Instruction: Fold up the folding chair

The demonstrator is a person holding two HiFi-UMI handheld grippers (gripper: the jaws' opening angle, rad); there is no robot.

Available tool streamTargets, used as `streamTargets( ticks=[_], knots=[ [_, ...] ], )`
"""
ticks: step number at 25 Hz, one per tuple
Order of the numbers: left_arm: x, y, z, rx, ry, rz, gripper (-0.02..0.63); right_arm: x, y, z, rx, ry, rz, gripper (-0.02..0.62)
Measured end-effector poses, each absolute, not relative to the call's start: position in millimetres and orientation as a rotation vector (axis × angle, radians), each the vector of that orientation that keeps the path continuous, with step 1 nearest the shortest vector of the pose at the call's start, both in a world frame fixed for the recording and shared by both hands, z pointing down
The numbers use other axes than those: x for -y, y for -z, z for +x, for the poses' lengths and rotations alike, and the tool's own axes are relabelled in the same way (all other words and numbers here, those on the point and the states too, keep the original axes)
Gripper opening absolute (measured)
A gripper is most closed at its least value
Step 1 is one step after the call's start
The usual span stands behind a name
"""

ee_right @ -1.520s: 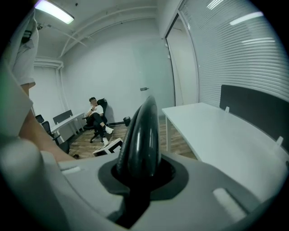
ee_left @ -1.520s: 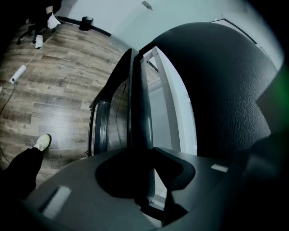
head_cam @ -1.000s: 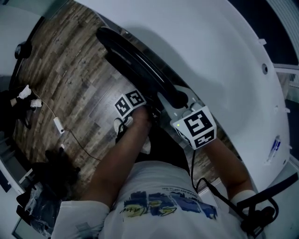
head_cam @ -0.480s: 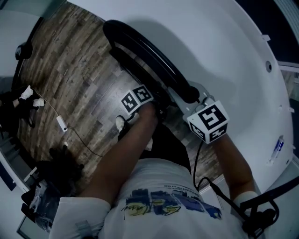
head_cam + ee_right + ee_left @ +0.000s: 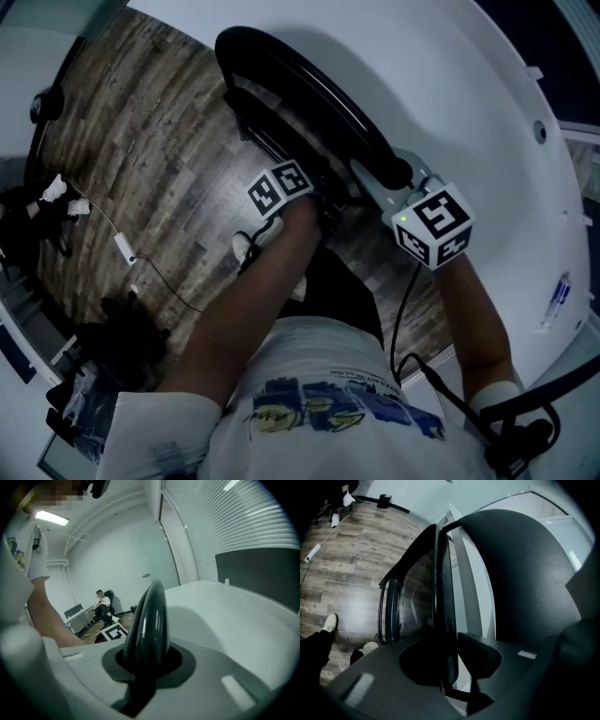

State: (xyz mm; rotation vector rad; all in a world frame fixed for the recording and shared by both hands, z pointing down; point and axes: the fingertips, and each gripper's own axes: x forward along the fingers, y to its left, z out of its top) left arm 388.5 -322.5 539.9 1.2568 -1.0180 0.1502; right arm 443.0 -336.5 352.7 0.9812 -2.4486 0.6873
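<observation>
The black folding chair (image 5: 309, 103) is folded almost flat and stands on edge beside the white round table (image 5: 450, 84). My left gripper (image 5: 323, 194) grips the chair's lower part. In the left gripper view its jaws (image 5: 452, 663) are closing on a thin black panel edge (image 5: 440, 597), and the broad textured panel (image 5: 520, 573) fills the right. My right gripper (image 5: 377, 180) holds the chair's near end. In the right gripper view it (image 5: 145, 667) is shut on the rounded glossy black edge (image 5: 147, 620).
The wood floor (image 5: 141, 141) carries a thin cable with a white plug (image 5: 119, 246) and dark bags (image 5: 112, 347) at the left. My shoes (image 5: 330, 623) stand near the chair. A person sits far back on an office chair (image 5: 101, 604). The table top (image 5: 225, 616) lies right of the chair.
Both grippers and the chair have shifted up and to the right in the head view, closer to the table. Both grips have held.
</observation>
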Motion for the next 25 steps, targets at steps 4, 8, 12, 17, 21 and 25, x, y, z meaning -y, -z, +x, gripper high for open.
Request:
streamTargets(
  ticks=[4,8,12,17,21,25],
  knots=[
    [325,-539,387,1.020,-0.162,1.263,0.106,340,-352,441,2.453,-0.690,0.966,0.060],
    [327,-539,384,1.015,-0.191,1.281,0.118,342,-352,438,2.453,-0.687,0.964,0.061],
    [329,-540,385,1.002,-0.224,1.310,0.127,346,-354,439,2.454,-0.695,0.941,0.066],
    [330,-540,386,0.945,-0.261,1.363,0.132,349,-355,441,2.458,-0.683,0.929,0.073],
    [330,-537,387,0.897,-0.240,1.387,0.136,351,-356,443,2.442,-0.701,0.958,0.090],
    [332,-535,390,0.879,-0.232,1.426,0.153,353,-356,448,2.428,-0.704,1.010,0.110]
  ],
)
